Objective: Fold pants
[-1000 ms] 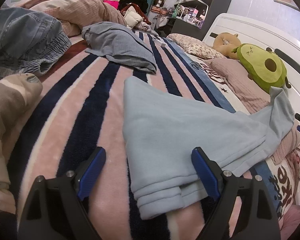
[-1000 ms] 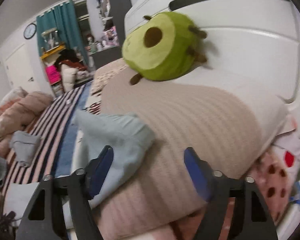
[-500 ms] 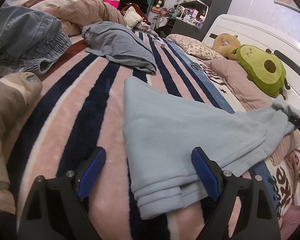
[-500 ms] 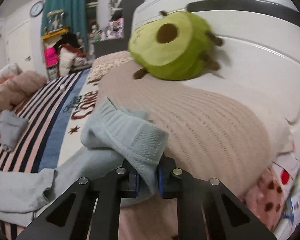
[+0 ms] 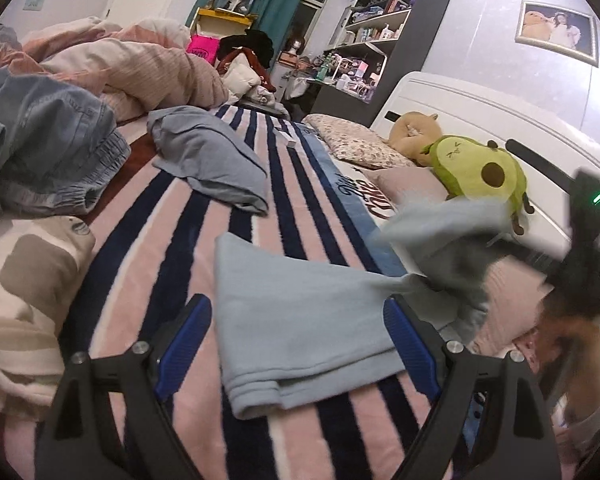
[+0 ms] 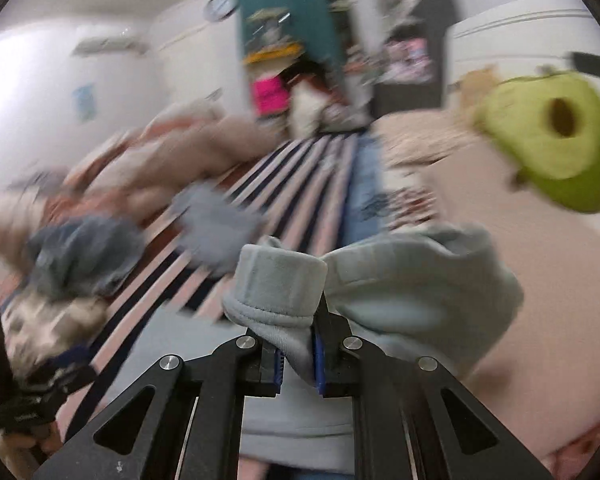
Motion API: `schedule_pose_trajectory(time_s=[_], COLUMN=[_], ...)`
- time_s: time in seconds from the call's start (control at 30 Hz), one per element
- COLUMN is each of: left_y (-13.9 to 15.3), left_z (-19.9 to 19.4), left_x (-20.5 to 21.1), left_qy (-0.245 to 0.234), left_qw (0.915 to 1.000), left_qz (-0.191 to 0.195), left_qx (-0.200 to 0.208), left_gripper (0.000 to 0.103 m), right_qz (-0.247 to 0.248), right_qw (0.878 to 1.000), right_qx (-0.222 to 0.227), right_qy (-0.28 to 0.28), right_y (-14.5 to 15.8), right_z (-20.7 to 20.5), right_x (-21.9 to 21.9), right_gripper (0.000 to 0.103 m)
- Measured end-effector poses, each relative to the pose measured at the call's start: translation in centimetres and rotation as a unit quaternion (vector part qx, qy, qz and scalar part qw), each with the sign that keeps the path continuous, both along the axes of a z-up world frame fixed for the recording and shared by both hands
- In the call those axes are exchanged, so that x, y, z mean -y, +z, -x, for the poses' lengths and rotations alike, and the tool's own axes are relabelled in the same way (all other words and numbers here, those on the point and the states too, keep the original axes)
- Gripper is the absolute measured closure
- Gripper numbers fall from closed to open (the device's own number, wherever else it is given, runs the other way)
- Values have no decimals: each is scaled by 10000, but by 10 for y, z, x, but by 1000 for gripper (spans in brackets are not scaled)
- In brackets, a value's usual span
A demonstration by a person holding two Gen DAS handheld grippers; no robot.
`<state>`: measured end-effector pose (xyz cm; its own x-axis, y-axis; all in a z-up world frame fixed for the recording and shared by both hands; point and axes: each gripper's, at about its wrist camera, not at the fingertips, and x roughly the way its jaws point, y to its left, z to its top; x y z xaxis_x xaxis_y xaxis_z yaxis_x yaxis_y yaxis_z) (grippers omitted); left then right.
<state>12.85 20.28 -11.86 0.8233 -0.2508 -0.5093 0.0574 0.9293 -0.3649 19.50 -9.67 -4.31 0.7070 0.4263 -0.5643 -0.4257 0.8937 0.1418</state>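
Light blue pants lie on the striped blanket, one end just ahead of my left gripper, which is open and hovers over that end, holding nothing. My right gripper is shut on the other end of the pants and holds it lifted above the bed. In the left wrist view that lifted end shows blurred at the right, with the right gripper's body behind it.
A grey garment, denim clothes and a pink duvet lie at the back left. A beige-white cloth is at the left. An avocado plush and pillows rest by the white headboard.
My right gripper, shut on the pants' end, has lifted it off the pillow and swung it left toward the middle of the bed. The left gripper stays open, tilted slightly upward.
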Motion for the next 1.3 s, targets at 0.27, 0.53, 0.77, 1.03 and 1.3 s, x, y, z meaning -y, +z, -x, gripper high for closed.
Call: schedule_pose_trajectory(time_s=[0.27, 0.53, 0.77, 1.03, 1.3], left_y=[-1, 4, -18, -43, 9], left_z=[6, -12, -64, -68, -69], left_x=[20, 68, 82, 76, 37], left_qy=[-297, -624, 108, -150, -33], left_qw=[9989, 9975, 9915, 9890, 9973], left_qz=[143, -103, -521, -15, -397], left_qx=[-319, -324, -1183, -1471, -621], left_gripper=[18, 18, 18, 93, 98], right_qz=[874, 284, -19, -316, -431], right_qw=[9841, 9980, 9992, 9978, 9949], right_qx=[-1097, -361, -410, -571, -910], right_qy=[1093, 424, -24, 108, 54], right_y=[-79, -25, -23, -24, -35], right_z=[23, 27, 18, 21, 9], right_x=[-48, 14, 46, 63, 65], right_gripper=[71, 49, 49, 49, 49])
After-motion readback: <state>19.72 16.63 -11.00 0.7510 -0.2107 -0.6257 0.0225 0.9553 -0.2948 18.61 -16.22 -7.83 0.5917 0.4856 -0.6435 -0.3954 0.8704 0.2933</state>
